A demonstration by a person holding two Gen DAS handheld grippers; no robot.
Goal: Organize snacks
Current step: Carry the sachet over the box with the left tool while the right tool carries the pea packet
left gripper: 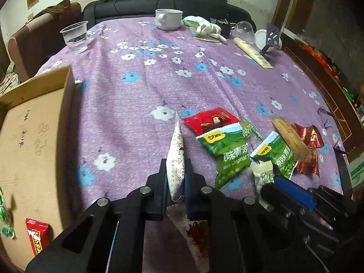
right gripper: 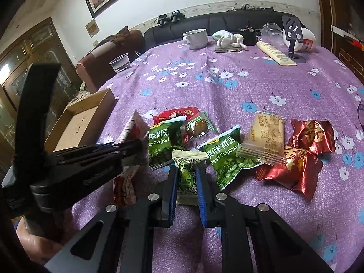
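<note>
Both tools grip packets: left tool (left gripper: 175, 177) a white sachet (left gripper: 175, 157), right tool (right gripper: 187, 182) a cream-green candy (right gripper: 187, 177).

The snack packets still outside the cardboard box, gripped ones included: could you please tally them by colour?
Green pea packets: 2
Dark red foil packets: 2
Bright red packet: 1
Clear packet with a brown snack: 1
Beige cracker packet: 1
White-and-red packet in the left hand-held gripper: 1
Cream-and-green packet between the right hand-held gripper's fingers: 1
Total: 9
</note>
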